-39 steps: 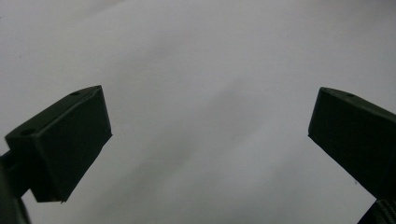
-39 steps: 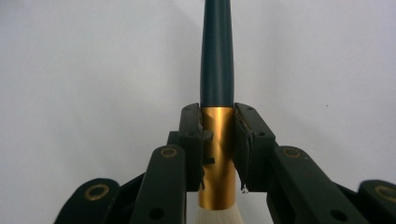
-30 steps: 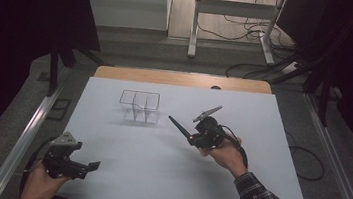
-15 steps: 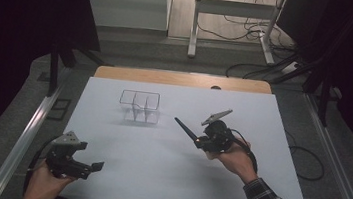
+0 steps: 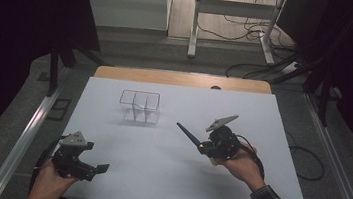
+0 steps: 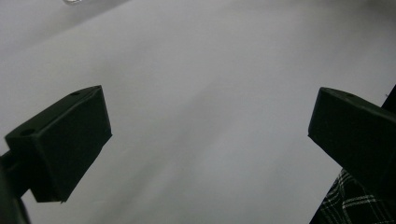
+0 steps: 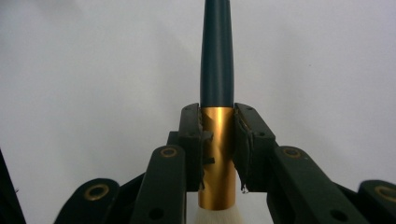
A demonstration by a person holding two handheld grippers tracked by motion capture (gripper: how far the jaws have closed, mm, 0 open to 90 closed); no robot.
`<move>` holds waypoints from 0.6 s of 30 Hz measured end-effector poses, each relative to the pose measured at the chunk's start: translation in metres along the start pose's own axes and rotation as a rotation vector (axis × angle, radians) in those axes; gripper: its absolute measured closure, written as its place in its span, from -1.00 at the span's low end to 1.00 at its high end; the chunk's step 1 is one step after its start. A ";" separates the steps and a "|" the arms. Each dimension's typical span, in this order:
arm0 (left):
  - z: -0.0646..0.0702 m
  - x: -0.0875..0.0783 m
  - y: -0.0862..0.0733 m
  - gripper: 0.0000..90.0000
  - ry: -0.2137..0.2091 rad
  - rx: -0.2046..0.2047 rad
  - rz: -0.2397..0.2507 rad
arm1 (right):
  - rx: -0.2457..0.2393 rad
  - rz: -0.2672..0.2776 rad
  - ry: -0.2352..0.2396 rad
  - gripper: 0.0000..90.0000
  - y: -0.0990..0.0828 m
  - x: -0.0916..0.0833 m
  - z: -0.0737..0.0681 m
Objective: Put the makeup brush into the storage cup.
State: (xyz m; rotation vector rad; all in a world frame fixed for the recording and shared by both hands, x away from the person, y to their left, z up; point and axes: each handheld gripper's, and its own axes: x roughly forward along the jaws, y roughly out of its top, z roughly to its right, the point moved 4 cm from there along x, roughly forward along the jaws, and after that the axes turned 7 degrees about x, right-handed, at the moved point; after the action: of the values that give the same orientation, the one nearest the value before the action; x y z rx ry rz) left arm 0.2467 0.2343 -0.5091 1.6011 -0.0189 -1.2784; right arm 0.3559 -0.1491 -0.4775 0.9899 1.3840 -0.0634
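The right hand-held gripper [image 5: 203, 146] is clamped on a makeup brush [image 7: 216, 79]: in the right gripper view its two black pads press on either side of the brush's gold ferrule, with the dark blue-green handle running straight up and away from the jaws and a little of the pale bristles showing below the ferrule at the bottom edge. In the high view the brush handle [image 5: 188, 134] points up and to the left from that gripper, raised off the white surface [image 5: 165, 179], toward a clear plastic organizer [image 5: 139, 106] with compartments that stands well apart from it on the far left part of the surface. The person's right hand [image 5: 237, 164], in a plaid sleeve, holds this gripper near the right-middle of the surface.

The left hand-held gripper [image 5: 93, 169] sits low at the near left corner of the surface. In the left gripper view its jaws stand wide apart with bare white surface between them.
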 end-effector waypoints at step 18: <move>0.005 0.016 0.021 -1.00 -0.017 0.085 0.026 | -0.010 -0.027 0.025 0.63 -0.015 -0.009 -0.011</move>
State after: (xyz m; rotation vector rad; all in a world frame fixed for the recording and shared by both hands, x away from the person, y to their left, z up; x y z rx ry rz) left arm 0.2612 0.2123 -0.5047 1.6573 -0.1058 -1.2854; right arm 0.3369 -0.1564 -0.4770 0.9667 1.4194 -0.0651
